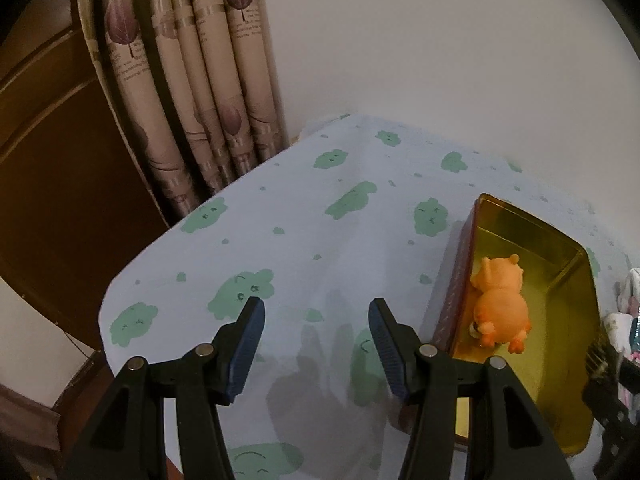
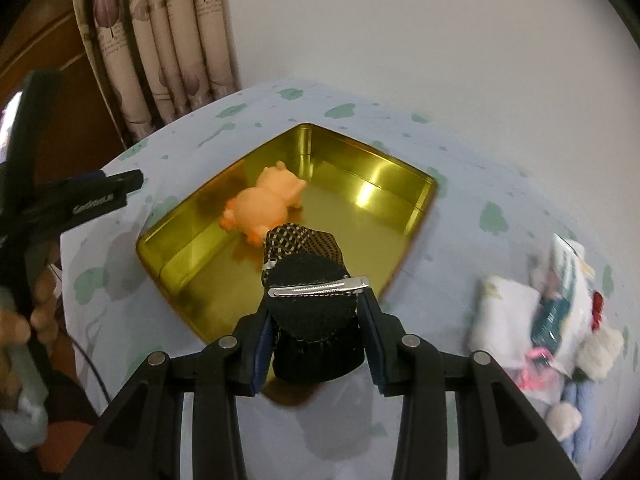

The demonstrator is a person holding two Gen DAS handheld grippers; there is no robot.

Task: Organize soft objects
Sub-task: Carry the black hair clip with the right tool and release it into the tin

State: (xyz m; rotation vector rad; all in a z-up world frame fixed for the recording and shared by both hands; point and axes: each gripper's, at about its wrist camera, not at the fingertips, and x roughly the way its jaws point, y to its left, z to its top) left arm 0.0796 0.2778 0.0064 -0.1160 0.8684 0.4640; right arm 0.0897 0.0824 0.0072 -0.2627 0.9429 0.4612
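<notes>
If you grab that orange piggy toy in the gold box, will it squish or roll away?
The piggy looks soft and rubbery, so it would probably squish a bit. Its round body might wobble, but the tin walls should likely stop it rolling far.

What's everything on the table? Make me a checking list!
Surface: cloth with green blobs, covering the table.
Job's things: orange toy inside the gold tin; black bow clip over the tin's near edge.
Clutter: soft pile right of the tin, blurred.
Grippers: left gripper open, empty; right gripper shut on the clip.
Cables: dark cable at the table's left edge.
Surroundings: curtain, white wall, brown wood.
</notes>
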